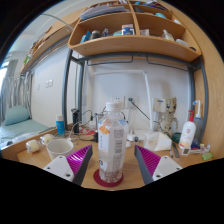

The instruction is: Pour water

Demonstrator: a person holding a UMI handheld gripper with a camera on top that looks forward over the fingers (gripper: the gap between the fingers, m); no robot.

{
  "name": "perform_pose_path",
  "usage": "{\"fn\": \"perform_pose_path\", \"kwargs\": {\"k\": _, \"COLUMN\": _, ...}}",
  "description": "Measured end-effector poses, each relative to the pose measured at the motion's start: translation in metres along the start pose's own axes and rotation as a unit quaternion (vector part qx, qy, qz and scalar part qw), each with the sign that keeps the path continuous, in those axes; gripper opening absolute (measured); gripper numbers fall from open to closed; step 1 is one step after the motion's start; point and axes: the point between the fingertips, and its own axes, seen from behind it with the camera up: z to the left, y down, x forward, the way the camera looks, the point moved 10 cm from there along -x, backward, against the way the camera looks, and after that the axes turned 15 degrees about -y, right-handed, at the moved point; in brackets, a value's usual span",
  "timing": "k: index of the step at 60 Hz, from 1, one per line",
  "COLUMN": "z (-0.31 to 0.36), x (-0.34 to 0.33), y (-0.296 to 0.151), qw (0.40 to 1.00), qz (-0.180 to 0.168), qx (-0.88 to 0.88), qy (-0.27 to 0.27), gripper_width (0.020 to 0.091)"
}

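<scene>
- We see a clear plastic water bottle [112, 140] standing upright between the fingers of the gripper [112, 163].
- It has a pale label around its middle and its neck points straight up.
- It rests on a round reddish-brown coaster [110, 181] on the bench [30, 158].
- We cannot tell whether the magenta pads [150, 160] touch its sides.

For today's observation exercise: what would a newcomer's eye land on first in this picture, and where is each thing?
The clear bottle stands out first, upright on a round coaster between the fingers of the claw, whose bright pink pads flank it. Beyond it the desk is crowded, with a white cup off to the bottle's left, and a loaded shelf hangs on the wall above.
</scene>
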Motion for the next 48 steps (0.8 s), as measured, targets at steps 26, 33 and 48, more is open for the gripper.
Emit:
{"fn": "perform_pose_path", "kwargs": {"k": 26, "z": 0.044, "x": -0.144, "y": 0.002, "qw": 0.995, "qz": 0.005, "qx": 0.036, "qy": 0.095, "gripper_width": 0.0868}}
{"fn": "perform_pose_path", "kwargs": {"k": 33, "z": 0.047, "x": -0.164, "y": -0.002, "qw": 0.994, "qz": -0.007, "qx": 0.02, "qy": 0.11, "gripper_width": 0.087}}
{"fn": "perform_pose_path", "kwargs": {"k": 48, "z": 0.04, "x": -0.186, "y": -0.01, "qw": 0.991, "qz": -0.026, "qx": 0.015, "qy": 0.128, "gripper_width": 0.0866}}
